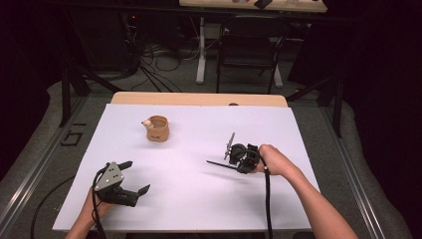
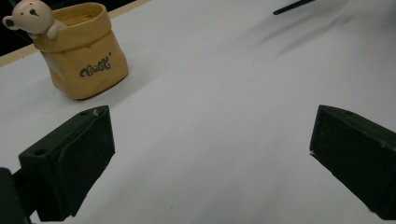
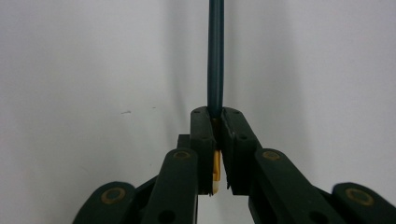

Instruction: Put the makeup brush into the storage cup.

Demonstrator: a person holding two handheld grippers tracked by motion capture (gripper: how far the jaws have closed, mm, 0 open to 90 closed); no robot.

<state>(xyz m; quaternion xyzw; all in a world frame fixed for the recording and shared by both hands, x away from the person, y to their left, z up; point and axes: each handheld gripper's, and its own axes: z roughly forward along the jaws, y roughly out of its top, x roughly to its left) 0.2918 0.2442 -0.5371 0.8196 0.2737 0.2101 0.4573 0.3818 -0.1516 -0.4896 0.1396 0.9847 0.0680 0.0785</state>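
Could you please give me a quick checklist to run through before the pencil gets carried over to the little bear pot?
1. Right gripper shut on the pencil: ok.
2. Pencil held straight along the jaws, not skewed: ok.
3. Pot upright with its mouth open: ok.
4. White table between pencil and pot free of obstacles: ok.
5. Left gripper open and apart from the pot: ok.
6. Which pencil end points forward: cannot tell.

The yellow bag-shaped pot (image 2: 84, 51) bears dark cursive lettering that seems to read "best".
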